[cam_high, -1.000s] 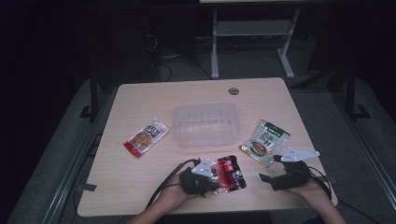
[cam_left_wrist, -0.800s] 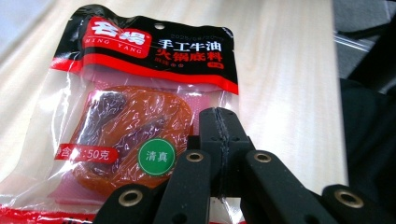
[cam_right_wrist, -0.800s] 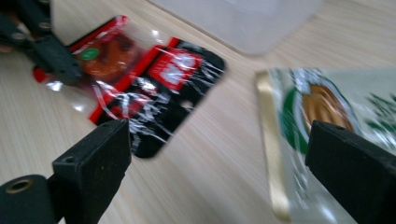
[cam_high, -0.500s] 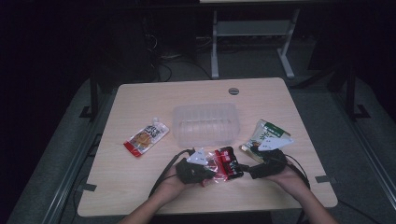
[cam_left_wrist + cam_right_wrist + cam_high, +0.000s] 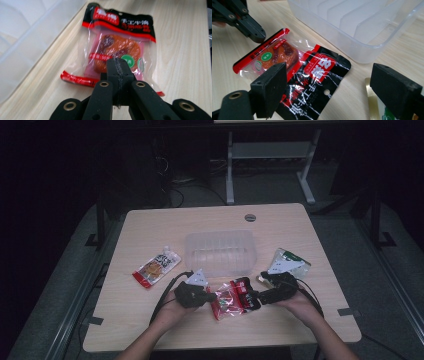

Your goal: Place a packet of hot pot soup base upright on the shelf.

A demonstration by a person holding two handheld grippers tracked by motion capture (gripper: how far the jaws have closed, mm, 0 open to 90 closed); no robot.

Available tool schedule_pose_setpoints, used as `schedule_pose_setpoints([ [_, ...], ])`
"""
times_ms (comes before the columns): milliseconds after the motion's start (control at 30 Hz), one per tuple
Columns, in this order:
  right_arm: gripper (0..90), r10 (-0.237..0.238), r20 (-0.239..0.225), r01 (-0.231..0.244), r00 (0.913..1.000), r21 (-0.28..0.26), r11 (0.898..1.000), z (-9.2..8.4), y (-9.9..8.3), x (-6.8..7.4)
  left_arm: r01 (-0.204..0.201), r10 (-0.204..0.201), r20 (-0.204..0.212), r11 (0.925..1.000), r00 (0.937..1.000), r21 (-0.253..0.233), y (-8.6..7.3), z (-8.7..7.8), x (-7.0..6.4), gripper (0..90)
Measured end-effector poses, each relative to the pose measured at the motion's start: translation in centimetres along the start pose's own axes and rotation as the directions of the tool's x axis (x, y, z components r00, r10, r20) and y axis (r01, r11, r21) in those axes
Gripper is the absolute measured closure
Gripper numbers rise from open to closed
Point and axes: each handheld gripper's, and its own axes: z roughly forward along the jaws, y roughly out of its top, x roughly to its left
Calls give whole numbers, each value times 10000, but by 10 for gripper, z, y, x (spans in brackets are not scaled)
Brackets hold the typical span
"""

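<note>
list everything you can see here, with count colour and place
red and black snack packet: 1, red, black and clear, front middle of the table, between the two grippers
red and orange pouch: 1, red, orange and white, left part of the table
green and white packet: 1, green and white, right of the tub, by the right gripper
plastic tub: 1, clear, table centre
table: 1, light wood, round grey cap near its far edge
frame: 1, white metal, on the floor beyond the table
left gripper: 1, black, jaws shut, at the snack packet's left edge
right gripper: 1, black, jaws wide open around the packet's right end
forearms: 2, bottom edge
</note>
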Motion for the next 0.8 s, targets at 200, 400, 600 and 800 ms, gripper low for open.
schedule_pose_setpoints([
  [200, 135, 206, -85, -206, 9998, 12, 9998, -2, 0, -1, 31, -29, -58, 9994, 10000, 335, -3, 1, 4, 898],
  [400, 132, 281, -237, -282, 9993, -67, 9996, -6, 0, -4, 133, -134, 21, 9983, 9999, 567, -5, 6, 3, 898],
  [600, 123, 327, -399, -332, 9987, -109, 9994, -8, 0, -3, 213, -218, 51, 9965, 9997, 811, -8, 9, 2, 898],
  [800, 104, 352, -619, -358, 9975, -94, 9993, -8, 2, 0, 425, -433, 66, 9945, 9990, 959, -10, 9, 3, 898],
])
